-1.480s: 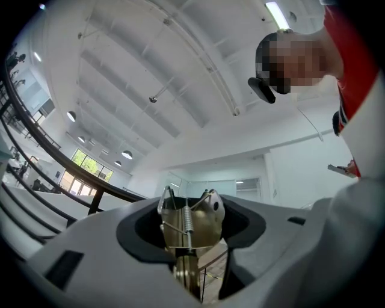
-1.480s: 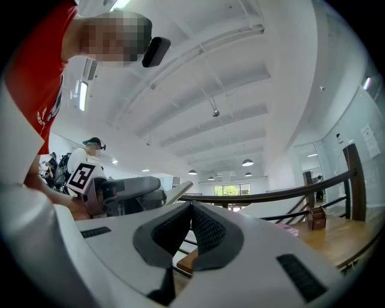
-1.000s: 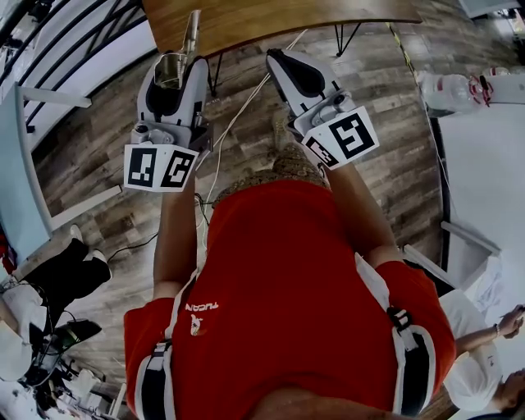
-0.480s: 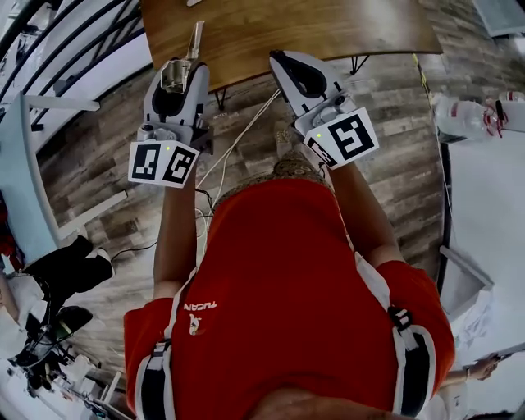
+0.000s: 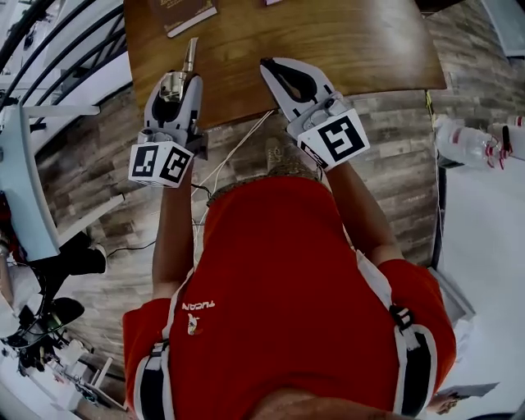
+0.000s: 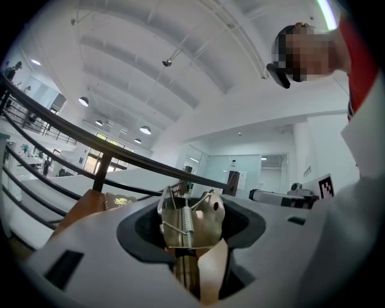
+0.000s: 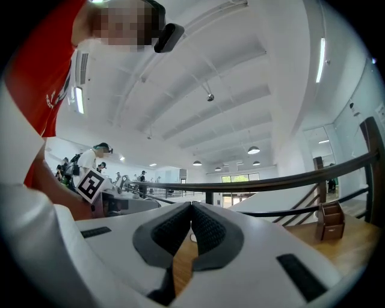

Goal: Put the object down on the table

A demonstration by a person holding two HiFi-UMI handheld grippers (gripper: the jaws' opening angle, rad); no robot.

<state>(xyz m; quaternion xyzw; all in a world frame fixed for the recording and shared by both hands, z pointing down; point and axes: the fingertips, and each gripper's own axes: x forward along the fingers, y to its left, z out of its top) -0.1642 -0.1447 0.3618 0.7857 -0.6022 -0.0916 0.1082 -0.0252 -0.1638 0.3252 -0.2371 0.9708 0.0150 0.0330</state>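
My left gripper is shut on a brass-coloured metal spring clip, whose thin end sticks out forward over the near edge of the wooden table. In the left gripper view the clip fills the gap between the jaws, its coil spring facing the camera, and the left gripper points level. To its right, my right gripper hangs over the same table edge with its jaws shut and nothing between them. In the right gripper view the right gripper shows its ribbed pads meeting at the tip.
A dark book with a gold emblem lies on the table ahead of the left gripper. A small wooden box stands on the table at the right. Black railings run behind. Bottles lie on a white surface at the right.
Both grippers have moved forward from above the floor to above the table's near edge. The left one still holds the clip, and the book has come into view.
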